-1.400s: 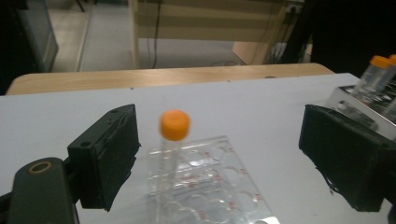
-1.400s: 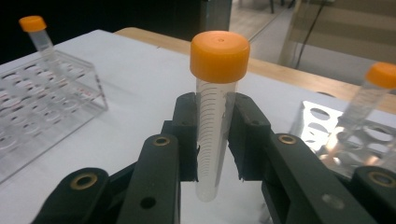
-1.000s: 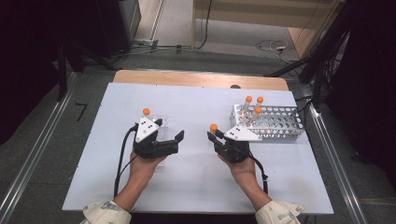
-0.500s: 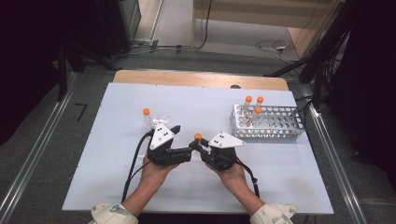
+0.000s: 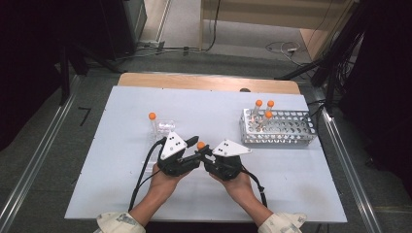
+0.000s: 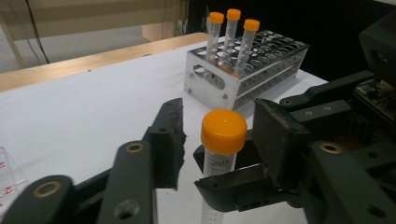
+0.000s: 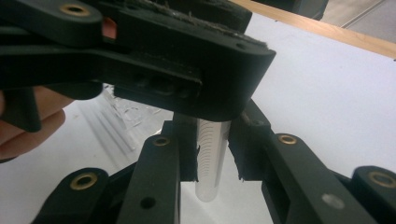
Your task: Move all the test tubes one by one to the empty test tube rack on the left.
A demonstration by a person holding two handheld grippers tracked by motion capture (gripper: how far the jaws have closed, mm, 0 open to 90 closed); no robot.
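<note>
While the silver perforated metal tube rack (image 5: 279, 128) stands well beyond both grippers, the right gripper (image 7: 212, 156) is clenched on the clear plastic tube with an orange cap (image 6: 223, 140), held upright. The left gripper (image 6: 218, 140) has just been closing, its fingers (image 6: 170, 140) flanking the cap, seemingly not yet touching.

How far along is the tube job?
Done: three capped tubes stand in the rack. In hand: right gripper clamps a tube, left gripper's jaws have just been closing around its orange cap, not yet pressing. Left: that tube, plus another tube by the clear box.
</note>
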